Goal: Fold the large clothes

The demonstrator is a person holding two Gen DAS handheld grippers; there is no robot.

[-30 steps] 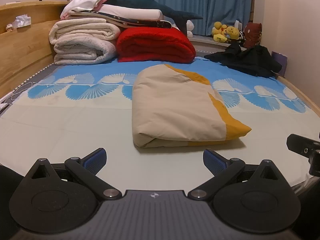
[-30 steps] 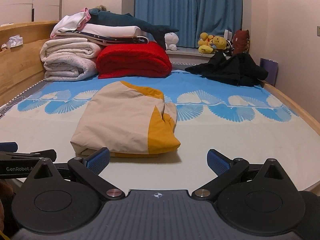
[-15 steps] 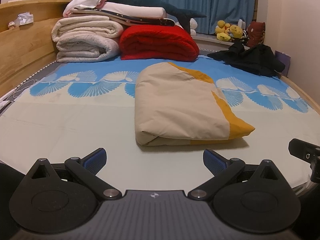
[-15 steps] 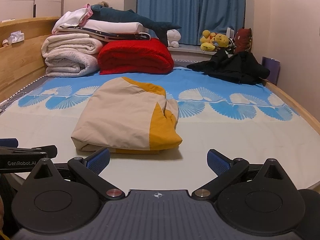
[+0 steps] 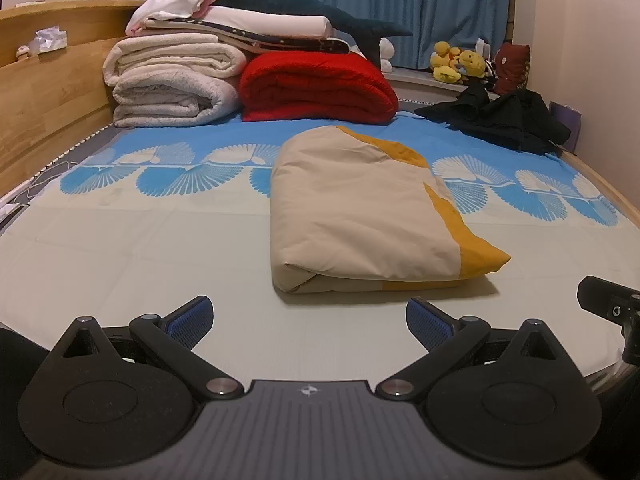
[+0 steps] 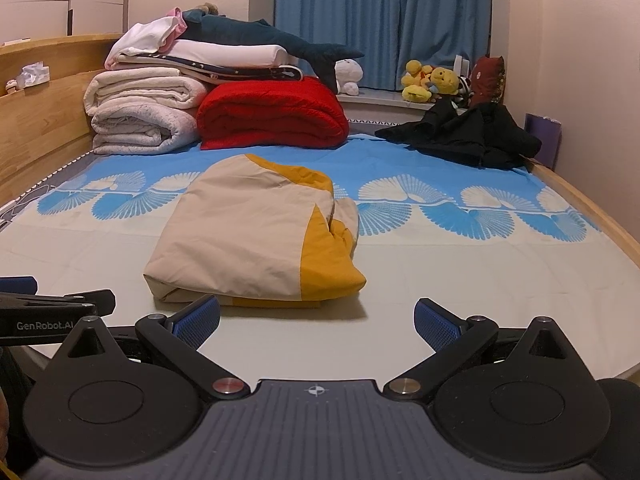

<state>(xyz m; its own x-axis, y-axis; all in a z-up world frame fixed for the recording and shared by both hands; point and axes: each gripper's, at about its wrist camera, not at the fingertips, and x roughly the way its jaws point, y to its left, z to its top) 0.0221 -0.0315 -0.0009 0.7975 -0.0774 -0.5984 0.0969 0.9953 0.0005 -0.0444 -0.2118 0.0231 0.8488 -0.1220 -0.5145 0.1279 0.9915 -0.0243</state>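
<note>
A beige and mustard garment (image 5: 360, 216) lies folded into a thick rectangle in the middle of the bed sheet (image 5: 120, 248); it also shows in the right wrist view (image 6: 256, 236). My left gripper (image 5: 308, 322) is open and empty, just short of the garment's near edge. My right gripper (image 6: 316, 322) is open and empty too, near the garment's front right corner. Neither touches the cloth. A black garment (image 5: 504, 120) lies crumpled at the far right of the bed, also in the right wrist view (image 6: 464, 136).
Rolled white blankets (image 5: 172, 84), a red quilt (image 5: 320, 88) and a plush shark (image 5: 304, 4) are stacked at the head of the bed. A wooden headboard (image 5: 44, 92) runs along the left. Yellow plush toys (image 6: 432, 80) sit on the sill by blue curtains (image 6: 380, 20).
Both grippers have drifted slightly toward the folded garment, which looks a little larger and lower. The garment has not moved. Both stay open.
</note>
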